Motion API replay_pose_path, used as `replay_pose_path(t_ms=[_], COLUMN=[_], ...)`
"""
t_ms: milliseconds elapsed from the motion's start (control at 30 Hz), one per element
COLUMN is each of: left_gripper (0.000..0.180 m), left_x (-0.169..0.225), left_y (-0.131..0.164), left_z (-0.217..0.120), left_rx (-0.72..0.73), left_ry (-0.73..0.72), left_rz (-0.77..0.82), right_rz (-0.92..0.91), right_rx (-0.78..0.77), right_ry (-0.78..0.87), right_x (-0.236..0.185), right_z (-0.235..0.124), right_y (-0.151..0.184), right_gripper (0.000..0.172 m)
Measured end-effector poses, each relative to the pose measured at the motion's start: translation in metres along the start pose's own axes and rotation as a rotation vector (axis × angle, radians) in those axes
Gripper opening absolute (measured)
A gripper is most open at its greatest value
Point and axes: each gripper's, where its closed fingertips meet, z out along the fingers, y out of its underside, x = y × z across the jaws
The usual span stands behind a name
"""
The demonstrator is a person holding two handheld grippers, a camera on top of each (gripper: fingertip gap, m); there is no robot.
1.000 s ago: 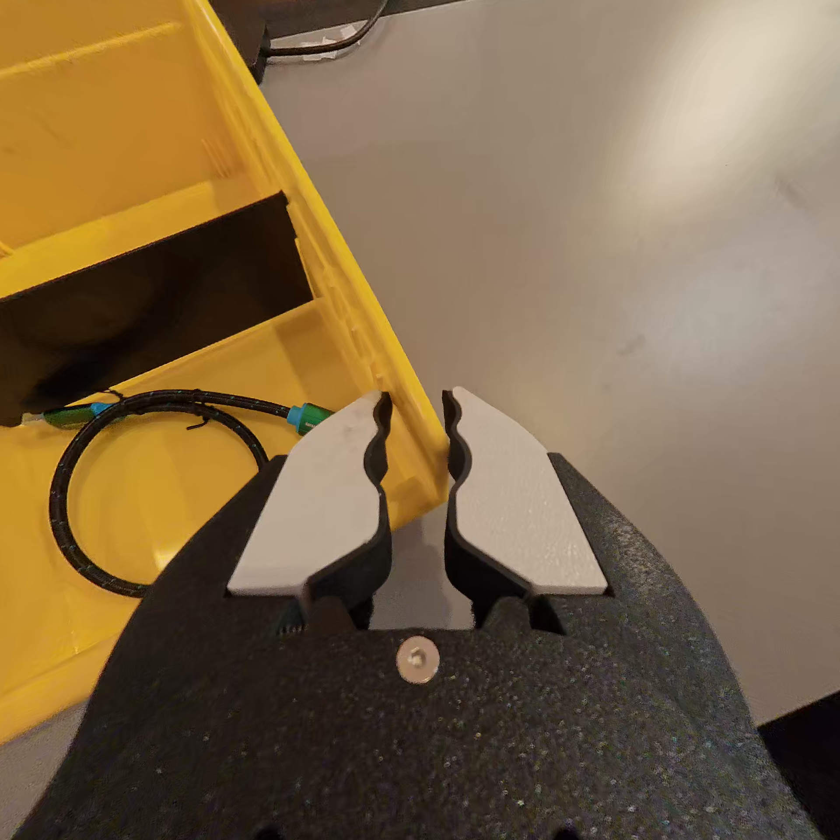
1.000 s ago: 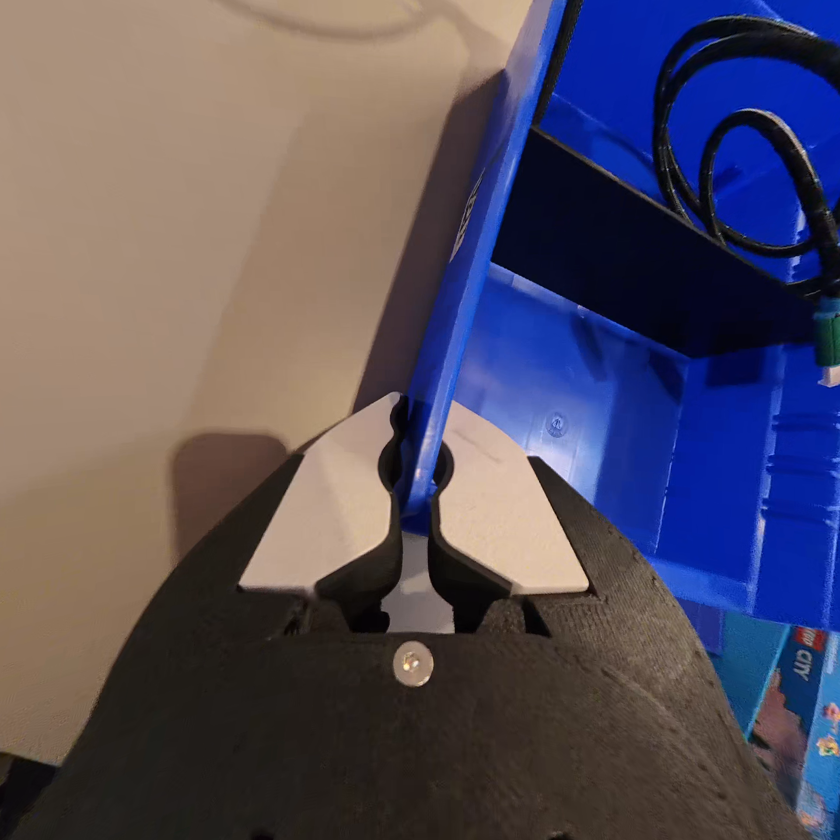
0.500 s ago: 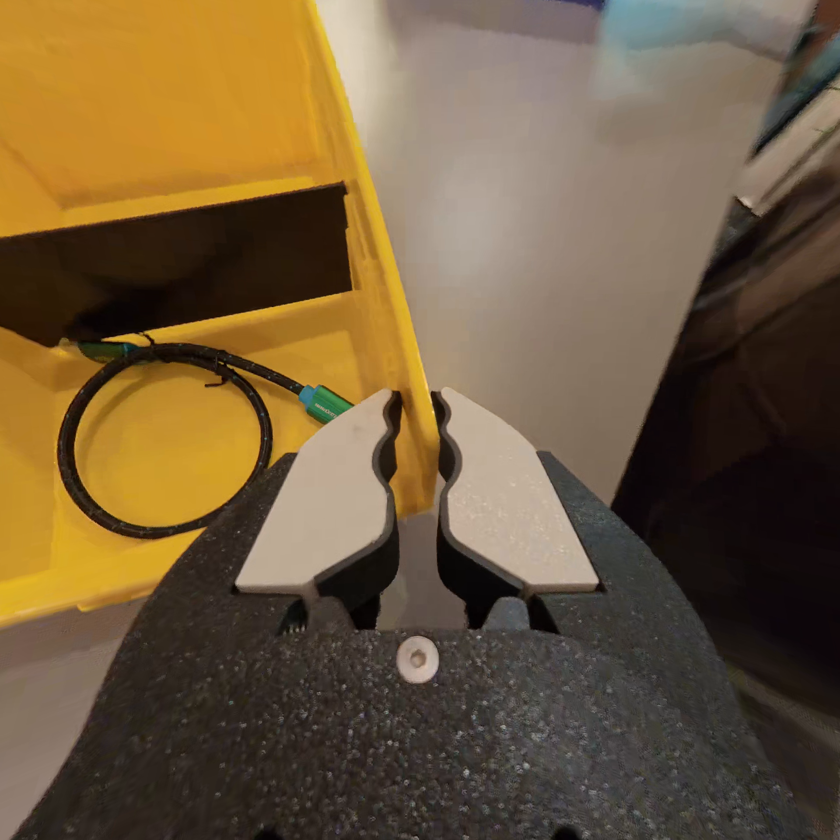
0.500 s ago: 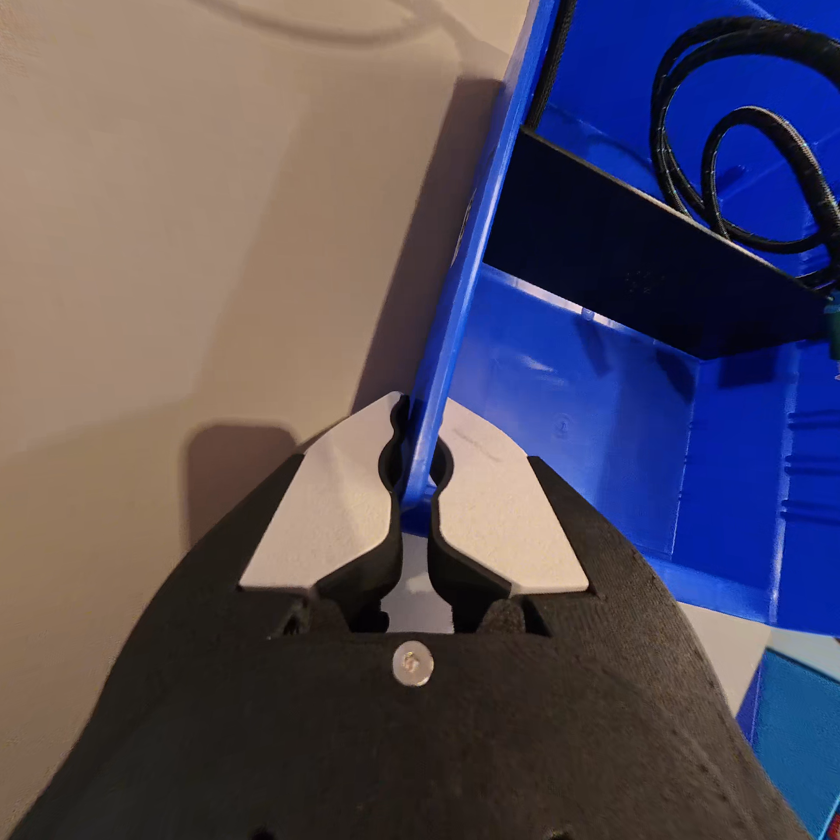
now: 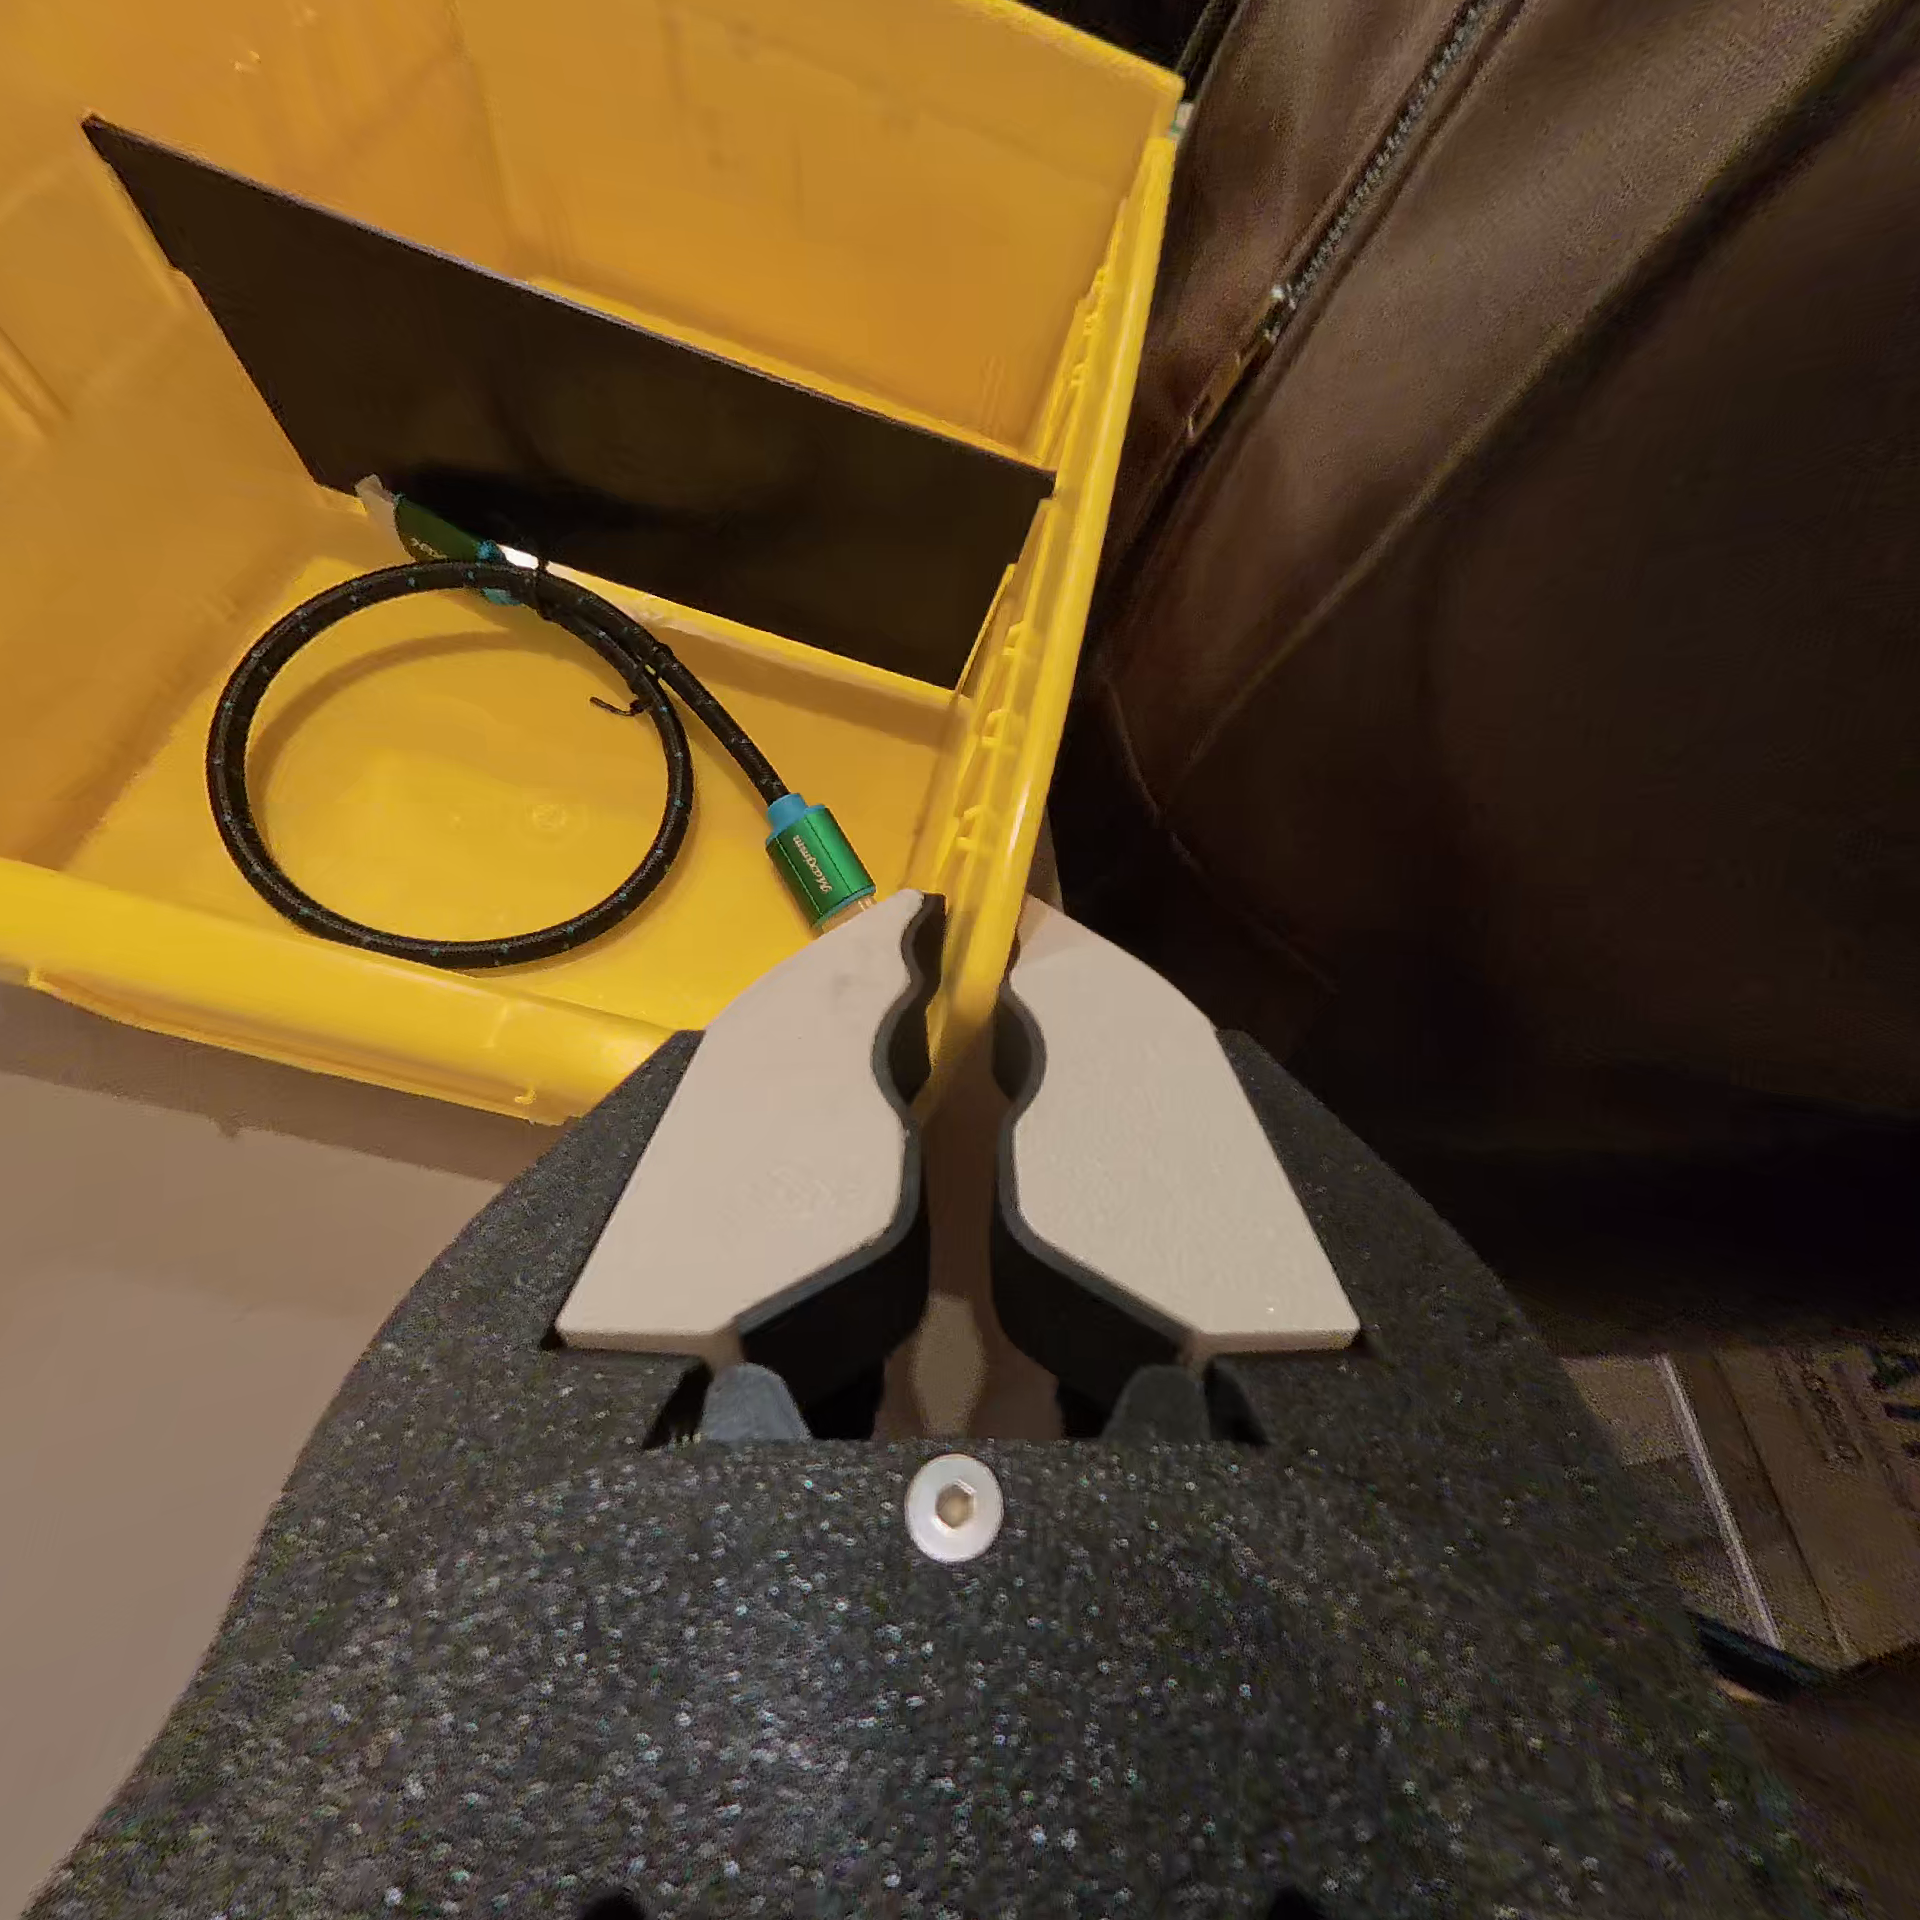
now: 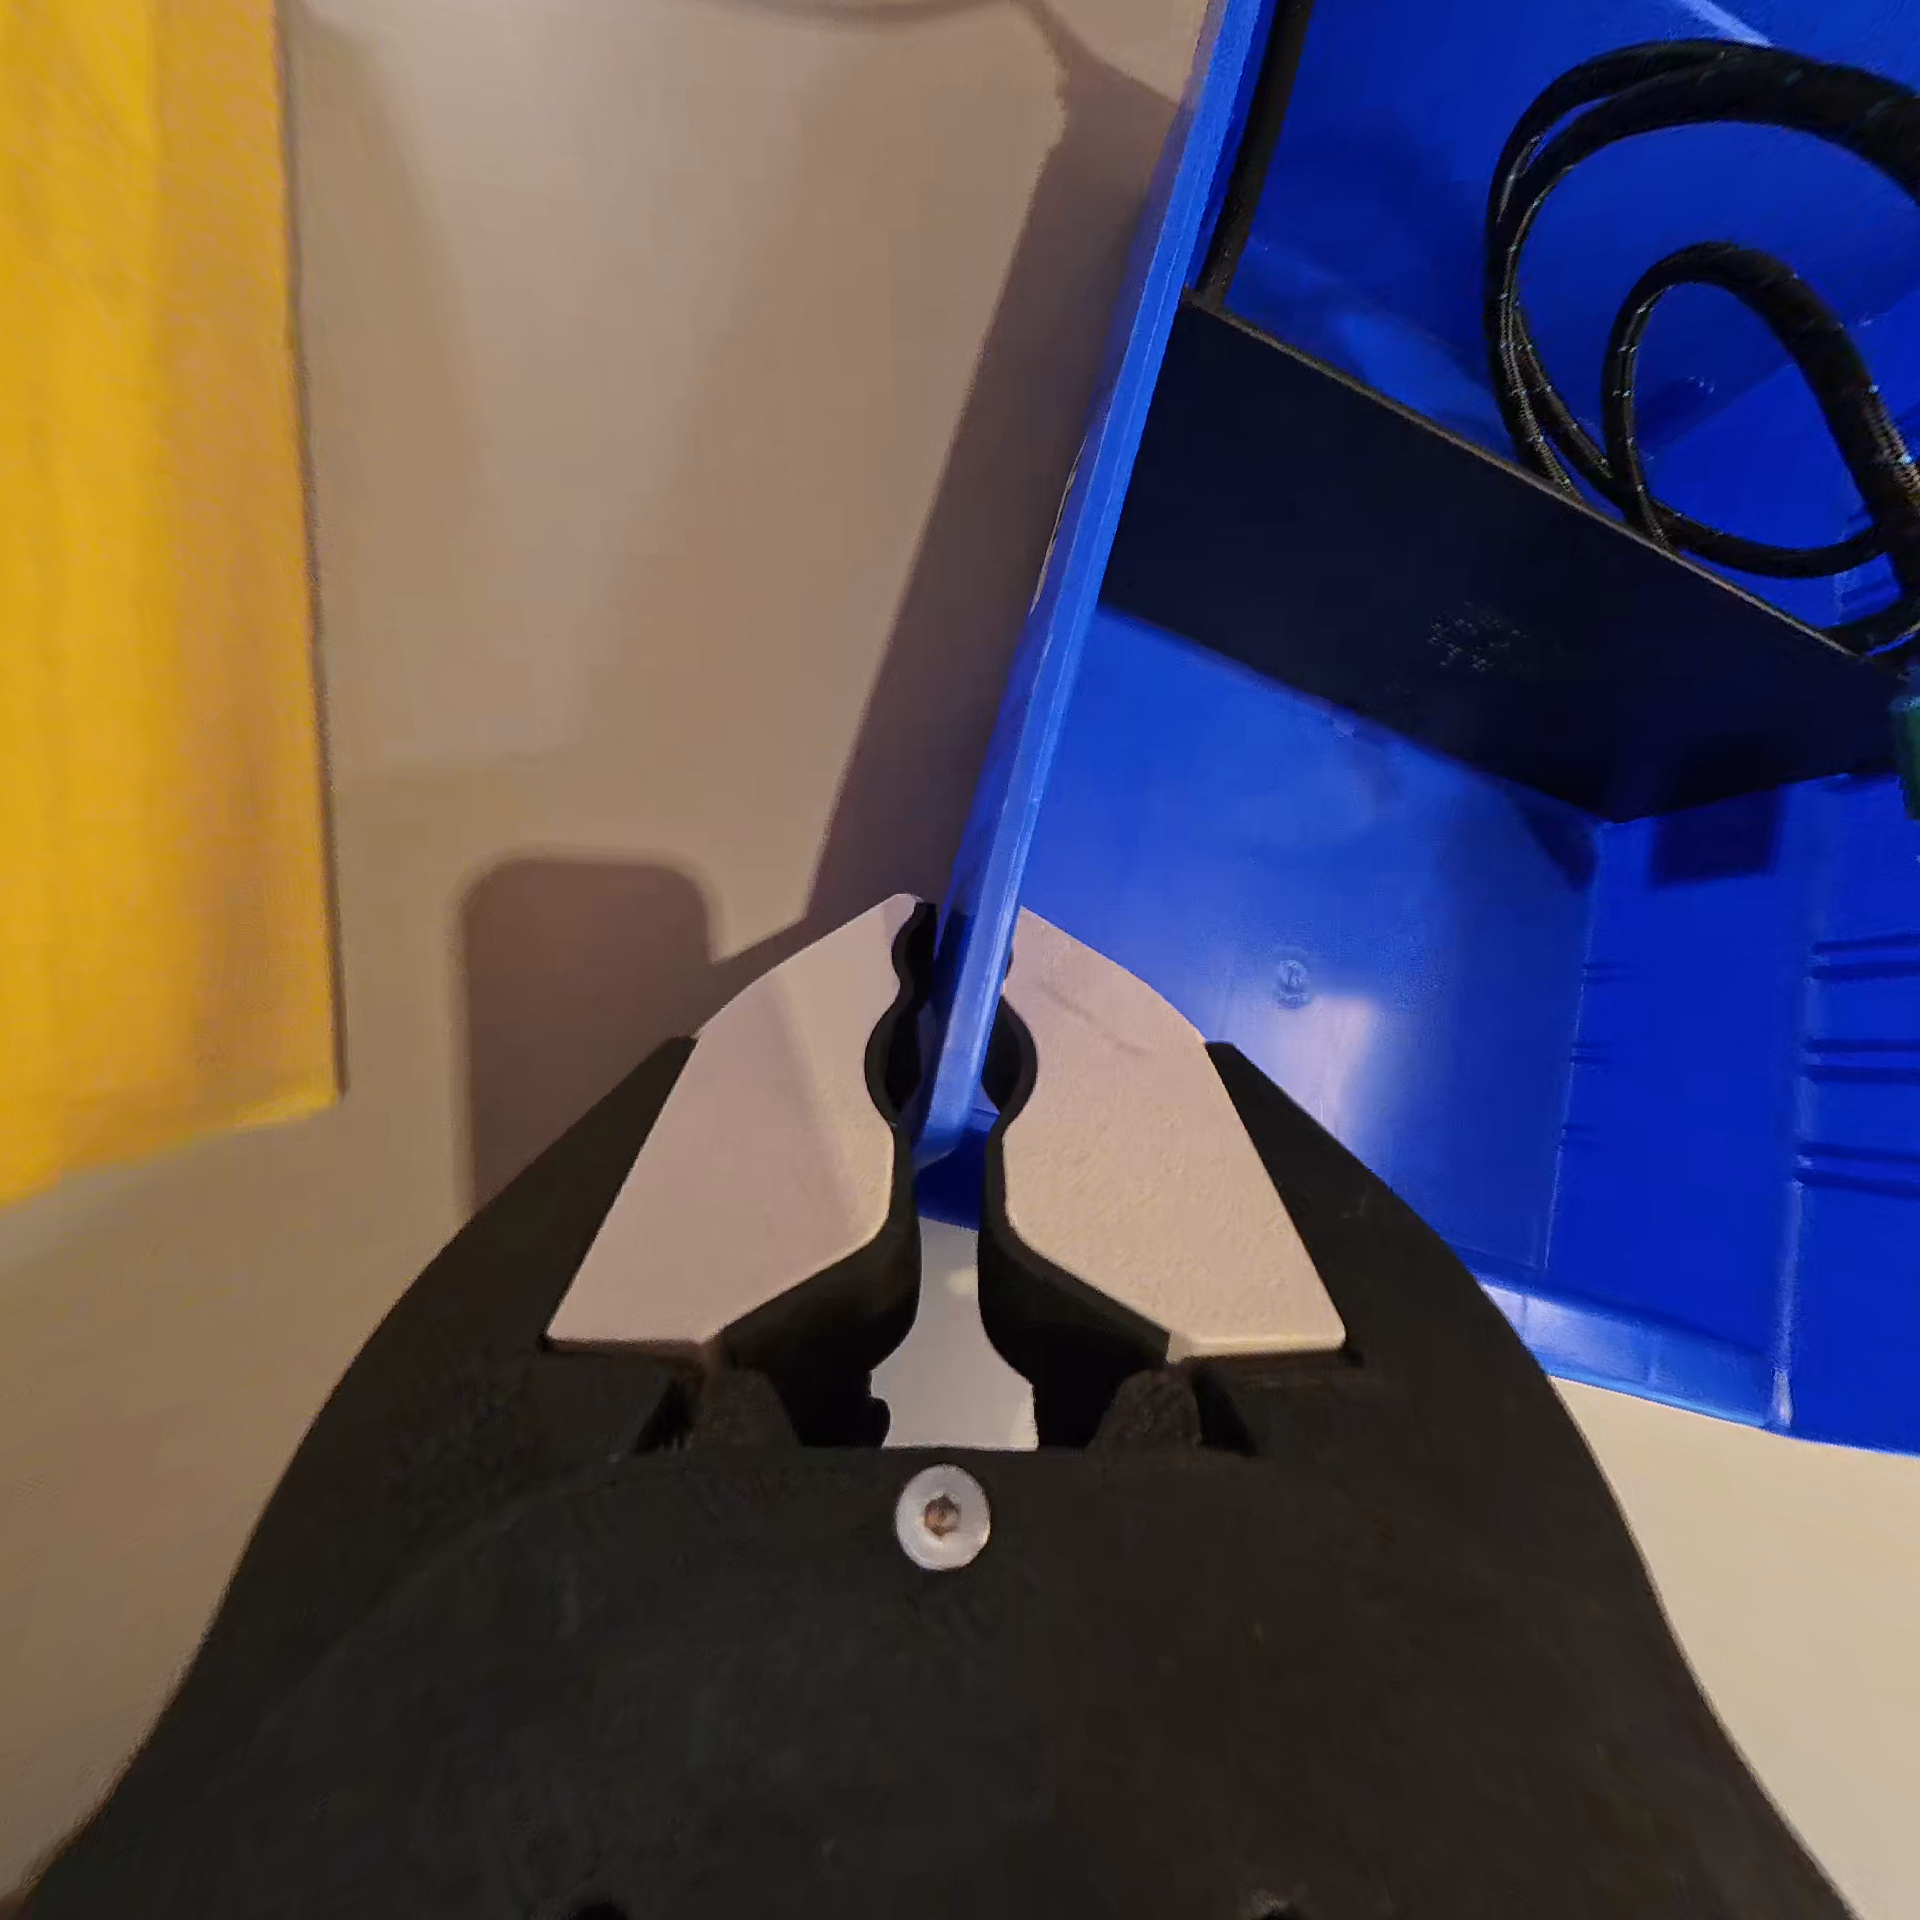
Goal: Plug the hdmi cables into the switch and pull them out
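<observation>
Left wrist view. The left gripper (image 5: pixel 968 940) is pinched on the right-hand wall of a yellow bin (image 5: pixel 1081 582), one pale finger inside the wall and one outside, both pads pressed to the plastic. A black divider (image 5: pixel 623 436) crosses the bin ahead of the fingers. In the nearer compartment, just left of the inner fingertip, lies a coiled black braided cable (image 5: pixel 447 769) (green metal plug (image 5: pixel 816 862) almost touching that fingertip; a second green plug sits against the divider). Right of the gripper, close beside the bin's outer wall, hangs dark brown leather with a zipper (image 5: pixel 1455 520). A pale table surface (image 5: pixel 208 1247) shows below and to the left.

Right wrist view. The right gripper (image 6: pixel 961 935) is clamped on the left-hand wall of a blue bin (image 6: pixel 1101 582), pads tight on both faces. A black divider panel (image 6: pixel 1455 540) spans this bin ahead and to the right; beyond it, in the farther compartment, a looped black cable (image 6: pixel 1704 312) rests. Far left of the gripper, a blurred yellow surface (image 6: pixel 145 582) fills the edge, with pale tabletop (image 6: pixel 623 520) between.
</observation>
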Motion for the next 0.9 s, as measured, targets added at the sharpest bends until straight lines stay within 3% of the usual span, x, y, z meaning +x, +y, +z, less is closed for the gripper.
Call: replay_pose_path(t_ms=[33, 367, 600, 733, 867, 900], left_gripper=[0.007, 0.008, 0.009, 0.018, 0.037, 0.038], left_x=[-0.002, -0.001, 0.008, 0.013, 0.007, 0.005], left_y=[-0.004, -0.027, -0.038, -0.041, -0.038, -0.032], left_z=[0.006, 0.042, 0.059, 0.048, 0.006, -0.008], left_rx=[0.001, 0.036, 0.096, 0.178, 0.274, 0.281], left_ry=[-0.005, 0.001, -0.008, -0.013, -0.074, -0.087], left_rz=[0.000, -0.023, -0.065, -0.098, -0.147, -0.162], right_rz=[-0.022, -0.224, -0.248, -0.247, -0.174, -0.145], right_rx=[0.008, 0.078, 0.082, 0.083, 0.128, 0.136], right_ry=[-0.019, -0.206, -0.225, -0.137, -0.023, 0.027], right_x=[-0.003, -0.024, -0.029, -0.006, 0.031, 0.043], right_z=[0.005, 0.044, 0.059, 0.049, 0.007, -0.008], right_y=[-0.007, -0.060, -0.081, -0.080, -0.078, -0.075], right_gripper=[0.006, 0.006, 0.006, 0.021, 0.033, 0.029])
